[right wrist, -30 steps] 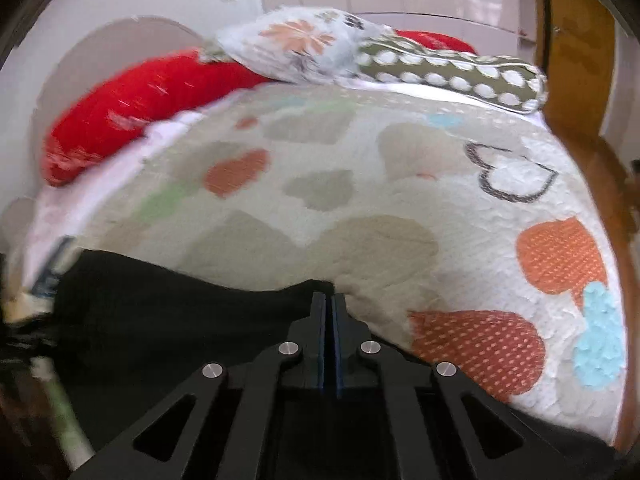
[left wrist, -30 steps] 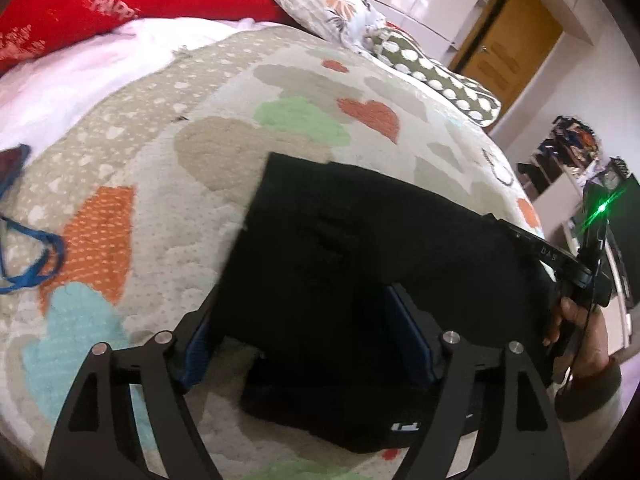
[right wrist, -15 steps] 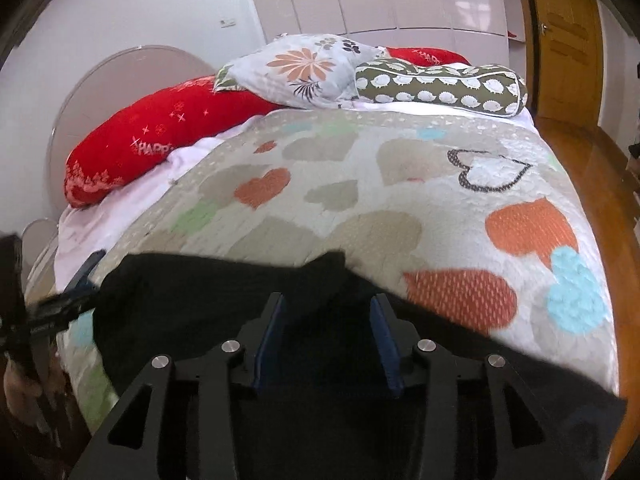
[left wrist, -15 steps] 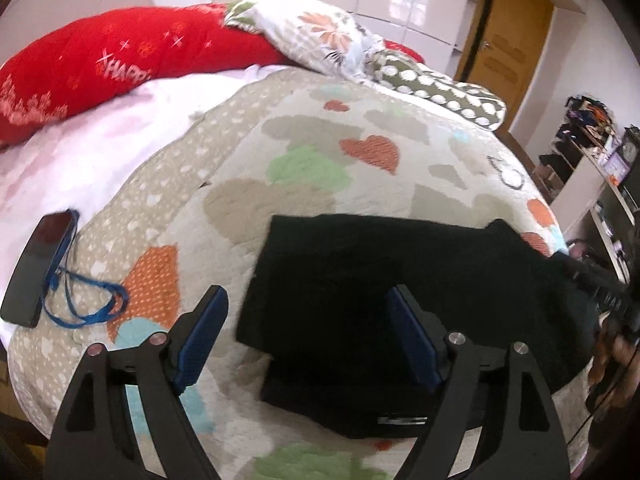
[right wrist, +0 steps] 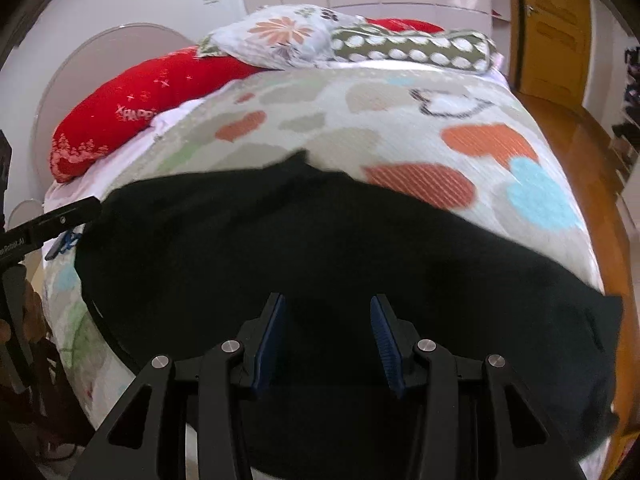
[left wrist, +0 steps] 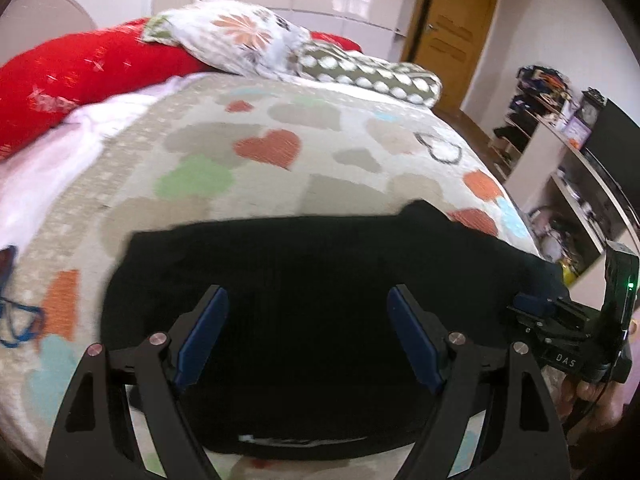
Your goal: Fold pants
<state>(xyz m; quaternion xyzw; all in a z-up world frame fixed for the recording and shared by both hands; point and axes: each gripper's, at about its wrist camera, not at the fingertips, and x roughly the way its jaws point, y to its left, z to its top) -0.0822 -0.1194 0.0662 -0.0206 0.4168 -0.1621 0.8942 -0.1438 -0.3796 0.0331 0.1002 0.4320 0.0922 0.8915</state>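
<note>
The black pants [left wrist: 320,280] lie folded into a broad band across the near end of the heart-patterned bedspread [left wrist: 280,152], well short of the red pillow [left wrist: 80,68] at the head of the bed. Both claws hang above the cloth with nothing in them: the left claw [left wrist: 308,336] stands wide, the right claw [right wrist: 326,340] is parted somewhat narrower, its blue pads [right wrist: 272,336] apart from the fabric. In the left view the right claw sits at the pants' end farthest from the red pillow's side.

My reading is that 1 fold is laid down and the hands are between grasps. The next move likely calls for pinching 1 short end of the band with both layers caught together, then carrying it over toward the opposite end, keeping the edges aligned so the stack stays square.
</note>
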